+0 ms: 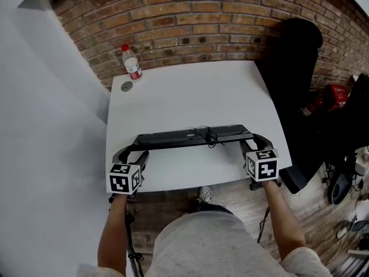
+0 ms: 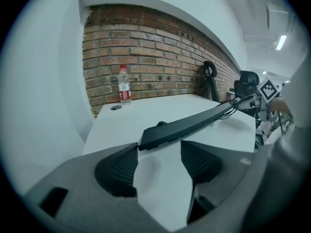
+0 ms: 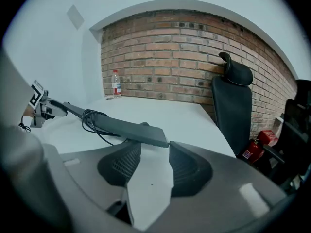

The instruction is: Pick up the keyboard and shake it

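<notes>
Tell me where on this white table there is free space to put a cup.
The widest bare patch lies behind the keyboard, up to the brick wall and right to the table edge beside the chair. The back left corner is crowded: a water bottle and a round hole. The front strip is narrow, with the left gripper and right gripper over it.

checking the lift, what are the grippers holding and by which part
The keyboard, held up by its two short ends: the left gripper clamps its left end, the right gripper its right end.
</notes>
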{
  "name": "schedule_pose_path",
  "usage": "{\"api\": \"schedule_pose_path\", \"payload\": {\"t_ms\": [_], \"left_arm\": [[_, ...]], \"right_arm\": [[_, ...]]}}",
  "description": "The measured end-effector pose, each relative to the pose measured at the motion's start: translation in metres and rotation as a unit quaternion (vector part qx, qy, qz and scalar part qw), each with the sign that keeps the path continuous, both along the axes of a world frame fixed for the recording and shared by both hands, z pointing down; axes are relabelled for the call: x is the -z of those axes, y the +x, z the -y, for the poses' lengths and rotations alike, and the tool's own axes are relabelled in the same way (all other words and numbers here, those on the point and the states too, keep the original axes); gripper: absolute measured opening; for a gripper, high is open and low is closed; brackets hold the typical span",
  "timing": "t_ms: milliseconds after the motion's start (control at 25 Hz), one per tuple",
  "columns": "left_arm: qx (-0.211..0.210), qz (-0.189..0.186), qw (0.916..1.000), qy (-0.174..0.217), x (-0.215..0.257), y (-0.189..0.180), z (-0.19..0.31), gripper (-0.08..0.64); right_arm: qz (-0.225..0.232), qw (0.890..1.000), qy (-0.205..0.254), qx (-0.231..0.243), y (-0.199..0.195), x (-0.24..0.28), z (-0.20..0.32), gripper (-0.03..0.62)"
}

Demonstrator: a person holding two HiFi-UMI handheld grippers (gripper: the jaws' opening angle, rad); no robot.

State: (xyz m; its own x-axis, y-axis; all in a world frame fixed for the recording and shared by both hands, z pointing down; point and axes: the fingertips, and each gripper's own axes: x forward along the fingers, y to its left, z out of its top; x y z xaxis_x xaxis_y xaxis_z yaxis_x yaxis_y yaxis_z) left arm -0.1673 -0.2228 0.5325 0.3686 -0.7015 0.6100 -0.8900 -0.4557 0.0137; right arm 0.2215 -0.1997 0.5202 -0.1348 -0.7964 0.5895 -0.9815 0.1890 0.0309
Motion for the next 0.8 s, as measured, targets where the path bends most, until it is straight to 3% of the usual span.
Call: {"api": "schedule_pose_path", "payload": {"t_ms": [480, 800], "left_arm": [[-0.026, 0.065, 0.9972, -0.024, -0.028, -0.003, -0.021, 0.265], [-0.066, 0.121, 0.9894, -0.047, -0.046, -0.001, -0.034, 0.268]], "right_arm": [[-0.084, 0.996, -0.018, 0.03, 0.0, -0.028, -0.025, 0.189], [-0.161, 0.984, -0.027, 0.065, 0.001, -0.042, -0.036, 0.189]]}}
